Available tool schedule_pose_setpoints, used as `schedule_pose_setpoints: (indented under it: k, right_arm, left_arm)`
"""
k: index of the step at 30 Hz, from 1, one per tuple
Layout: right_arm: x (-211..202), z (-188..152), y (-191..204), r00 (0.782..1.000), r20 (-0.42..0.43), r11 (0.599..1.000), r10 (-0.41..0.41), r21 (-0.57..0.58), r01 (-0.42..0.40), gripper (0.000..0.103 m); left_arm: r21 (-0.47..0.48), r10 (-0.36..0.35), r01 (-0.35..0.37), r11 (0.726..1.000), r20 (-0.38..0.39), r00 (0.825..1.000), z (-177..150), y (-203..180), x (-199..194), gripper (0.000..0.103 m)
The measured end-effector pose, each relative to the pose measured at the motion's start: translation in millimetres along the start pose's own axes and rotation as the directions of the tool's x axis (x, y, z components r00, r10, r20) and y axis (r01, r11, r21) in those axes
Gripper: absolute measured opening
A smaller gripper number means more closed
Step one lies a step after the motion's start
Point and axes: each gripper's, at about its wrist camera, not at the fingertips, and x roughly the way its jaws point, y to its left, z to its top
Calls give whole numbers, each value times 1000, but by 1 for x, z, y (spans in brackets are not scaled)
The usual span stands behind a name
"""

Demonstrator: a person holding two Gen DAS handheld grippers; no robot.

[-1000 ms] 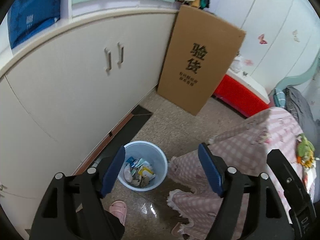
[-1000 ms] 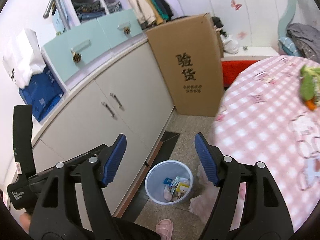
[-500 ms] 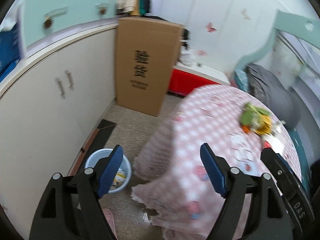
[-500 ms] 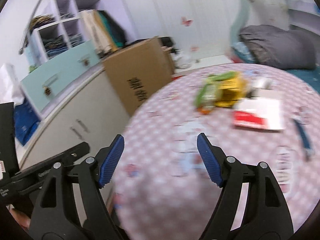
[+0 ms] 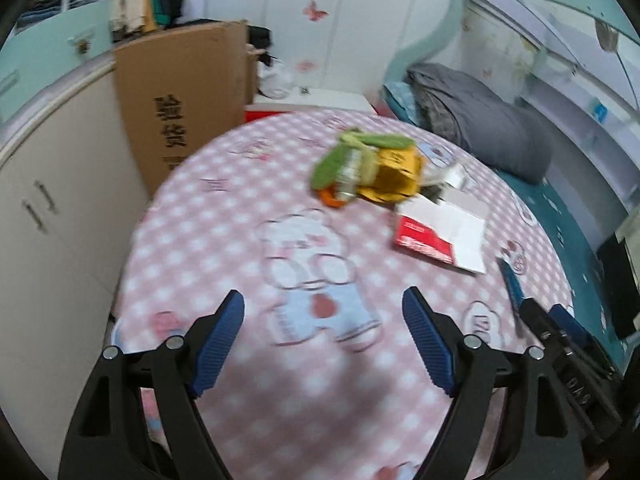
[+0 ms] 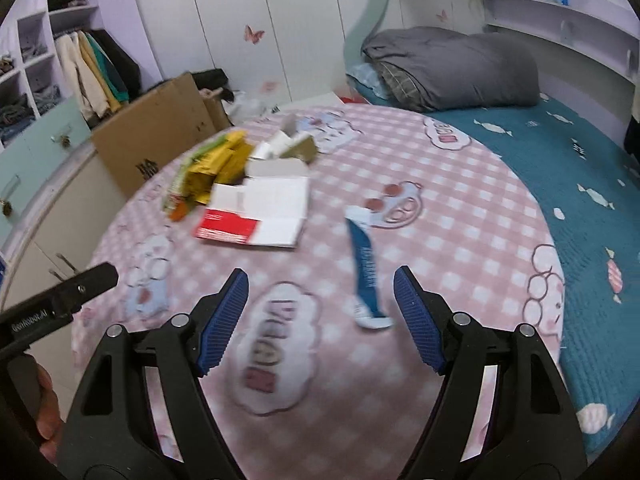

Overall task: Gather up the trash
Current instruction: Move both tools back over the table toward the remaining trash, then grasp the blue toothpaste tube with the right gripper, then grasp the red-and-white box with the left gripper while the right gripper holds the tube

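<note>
A round table in a pink checked cloth (image 5: 224, 240) carries the trash. At its far side lies a heap of green and yellow wrappers (image 5: 372, 172) (image 6: 208, 168), with small cardboard boxes (image 6: 288, 146) behind it. A flattened red-and-white box (image 5: 440, 236) (image 6: 260, 208) lies nearer. A long blue wrapper (image 6: 366, 268) (image 5: 510, 284) lies near the right edge. My left gripper (image 5: 322, 296) hangs open over the bare cloth, short of the heap. Open too, my right gripper (image 6: 320, 276) has the blue wrapper just ahead, near its right finger. Neither gripper holds anything.
A tall brown cardboard box (image 5: 180, 100) leans on the white cabinet (image 5: 40, 200) left of the table. A bed with a teal cover (image 6: 580, 168) and a grey duvet (image 6: 452, 68) borders the table on the right. A person's hand (image 6: 44, 412) shows at the lower left.
Both views have swung right, from the floor bin and cabinet onto the table top. The bin has left both views. Both grippers stayed open and empty.
</note>
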Motion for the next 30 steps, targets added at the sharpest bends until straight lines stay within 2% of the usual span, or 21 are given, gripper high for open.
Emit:
schedule_pose_setpoints:
  k: [1,4,5,6,9,12,15,20,26,30]
  right_arm:
    - [4,0,-3,1000,-13,1000,-4,-7,4,73]
    - [18,0,-11,998,-59,999,-5,-34,3,60]
    - [23,0,-11,997,-74,999,-1,-41,-2,51]
    - [28,1,-13,996,-91,999,3,-53,-8,38]
    - [34,4,-18,995,-99,997,25,-74,-32,12]
    - [35,10,-30,993,-96,997,67,-43,-71,11]
    - [32,21,-47,996,-61,997,72,-4,-72,11]
    - [37,38,-77,995,-33,993,95,78,-92,11]
    - [48,53,-92,988,-28,982,149,121,-145,11]
    - [56,60,-98,983,-36,976,181,126,-176,11]
  left_arm:
    - [2,-3,3,1000,-5,1000,0,-4,3,80]
    - [23,-6,7,1000,-26,1000,1,-25,19,80]
    - [30,-7,8,1000,-32,999,2,-33,24,80]
    - [34,-11,12,999,-37,999,3,-39,28,80]
    - [46,-18,20,999,-47,999,6,-58,40,81]
    - [70,-27,30,997,-49,998,8,-75,48,81]
    - [99,-20,24,995,-42,999,12,-92,55,81]
    - [143,28,-25,989,-18,999,25,-124,70,81]
    - [185,68,-60,981,-37,997,34,-156,97,81]
    - [223,156,-149,963,-12,988,35,-176,112,81]
